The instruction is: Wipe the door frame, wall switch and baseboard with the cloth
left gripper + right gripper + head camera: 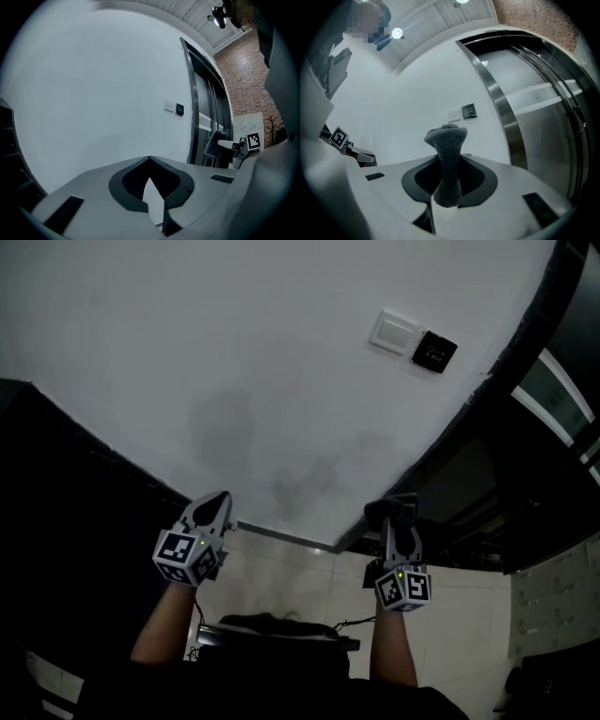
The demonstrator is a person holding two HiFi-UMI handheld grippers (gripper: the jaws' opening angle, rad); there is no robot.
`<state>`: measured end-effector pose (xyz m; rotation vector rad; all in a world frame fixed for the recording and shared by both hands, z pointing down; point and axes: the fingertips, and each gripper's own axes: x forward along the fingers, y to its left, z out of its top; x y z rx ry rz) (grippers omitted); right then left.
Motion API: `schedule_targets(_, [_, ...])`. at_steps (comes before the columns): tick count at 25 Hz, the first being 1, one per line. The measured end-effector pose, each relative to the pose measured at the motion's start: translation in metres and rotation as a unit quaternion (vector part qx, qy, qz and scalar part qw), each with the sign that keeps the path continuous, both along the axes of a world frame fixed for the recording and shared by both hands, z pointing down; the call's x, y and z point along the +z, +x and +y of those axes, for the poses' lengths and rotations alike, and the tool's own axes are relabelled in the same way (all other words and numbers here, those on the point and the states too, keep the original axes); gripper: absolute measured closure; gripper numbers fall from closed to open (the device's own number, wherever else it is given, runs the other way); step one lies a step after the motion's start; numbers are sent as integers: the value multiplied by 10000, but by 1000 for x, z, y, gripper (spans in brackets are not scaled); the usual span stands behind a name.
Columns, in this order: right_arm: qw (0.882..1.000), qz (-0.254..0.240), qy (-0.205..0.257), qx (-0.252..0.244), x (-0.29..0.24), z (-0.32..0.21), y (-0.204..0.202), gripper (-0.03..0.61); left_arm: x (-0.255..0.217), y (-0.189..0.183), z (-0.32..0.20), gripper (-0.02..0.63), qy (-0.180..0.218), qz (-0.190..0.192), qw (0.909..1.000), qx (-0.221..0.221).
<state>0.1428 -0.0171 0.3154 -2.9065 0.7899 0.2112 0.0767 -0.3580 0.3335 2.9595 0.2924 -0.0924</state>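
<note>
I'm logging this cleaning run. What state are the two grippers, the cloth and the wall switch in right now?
Left gripper: shut, nothing between its jaws.
Right gripper: shut on the cloth.
Cloth: bunched, sticking out past the jaws, away from the switch.
Wall switch: untouched by either gripper; on or off cannot be told.

three views face wall (234, 352), share wall switch (394, 332)
</note>
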Motion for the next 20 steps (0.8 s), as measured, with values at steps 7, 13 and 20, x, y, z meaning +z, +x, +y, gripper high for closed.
schedule_targets(7, [9998,-131,16,170,13,-2,-17,495,10,-12,-8,612,-275,12,9996,41])
schedule_targets(13, [9995,-224,-181,110,29,-12,-12,495,25,-13,-20,612,-297,3,9994,-203])
schedule_targets(20, [9993,-193,-306,-19,21,-16,-9,495,20,-28,-33,612,-404,298,9969,-609])
